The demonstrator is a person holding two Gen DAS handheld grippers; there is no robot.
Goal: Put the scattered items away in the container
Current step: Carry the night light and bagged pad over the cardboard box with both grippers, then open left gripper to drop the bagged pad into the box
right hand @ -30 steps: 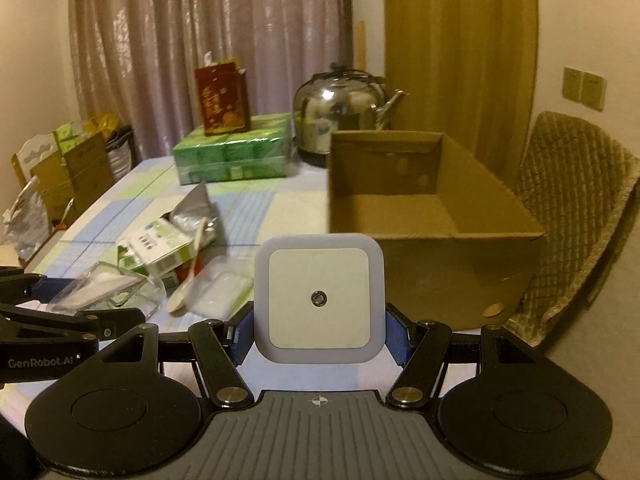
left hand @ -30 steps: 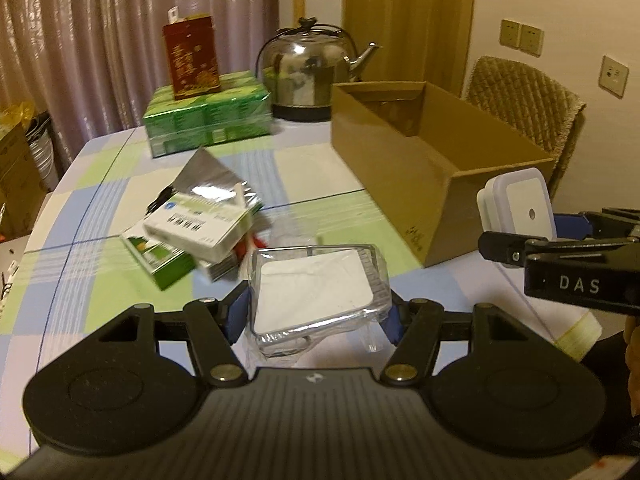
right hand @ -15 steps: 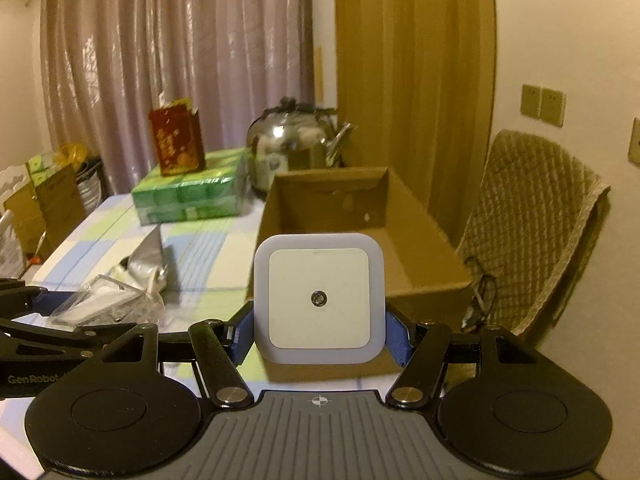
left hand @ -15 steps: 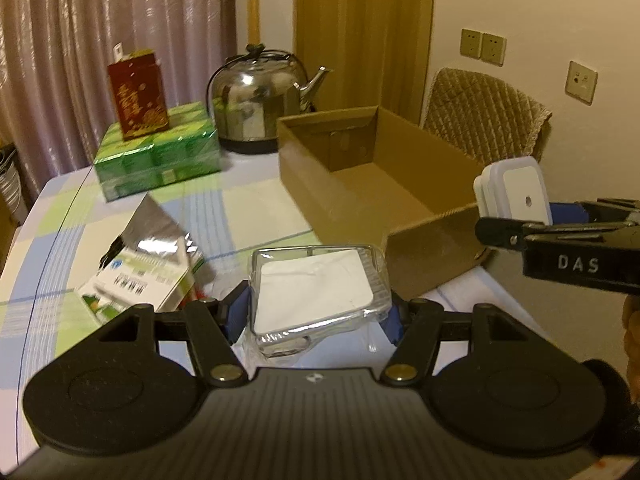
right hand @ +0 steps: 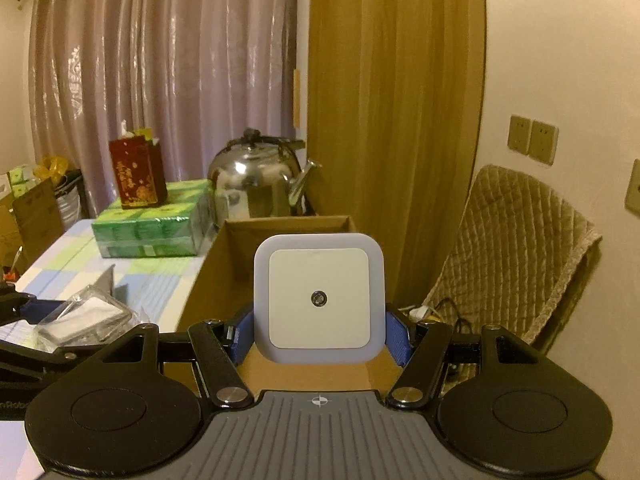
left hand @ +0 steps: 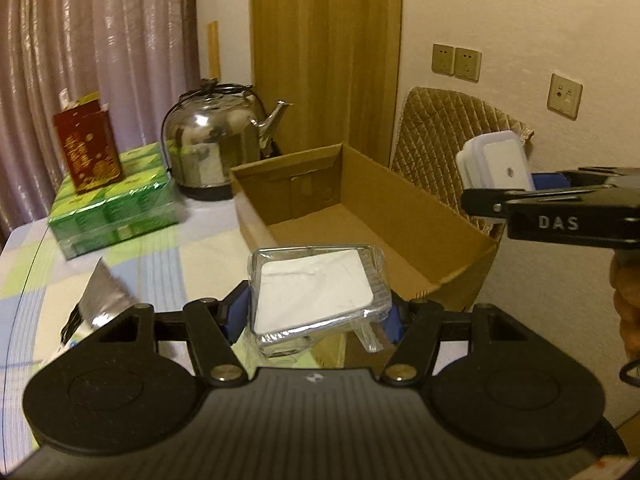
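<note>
My left gripper [left hand: 316, 316] is shut on a clear plastic-wrapped packet with a white card [left hand: 316, 290], held in the air at the near left corner of the open cardboard box [left hand: 360, 220]. My right gripper [right hand: 320, 336] is shut on a white square night light [right hand: 319, 298], held above the near end of the box [right hand: 216, 280]. The night light [left hand: 498, 166] and right gripper also show at the right of the left wrist view, over the box's right wall. The packet [right hand: 86, 318] shows at the lower left of the right wrist view. The box looks empty.
A steel kettle [left hand: 218, 140] stands behind the box. A green wrapped pack [left hand: 112, 208] with a red carton [left hand: 86, 148] on top sits at the back left. A silver foil pouch [left hand: 100, 296] lies on the checked tablecloth [left hand: 160, 256]. A padded chair [right hand: 516, 248] stands right of the box.
Both grippers have risen and moved forward toward the box with their items. The box now lies right under and ahead of them, and the scattered items on the table have dropped out of view.
</note>
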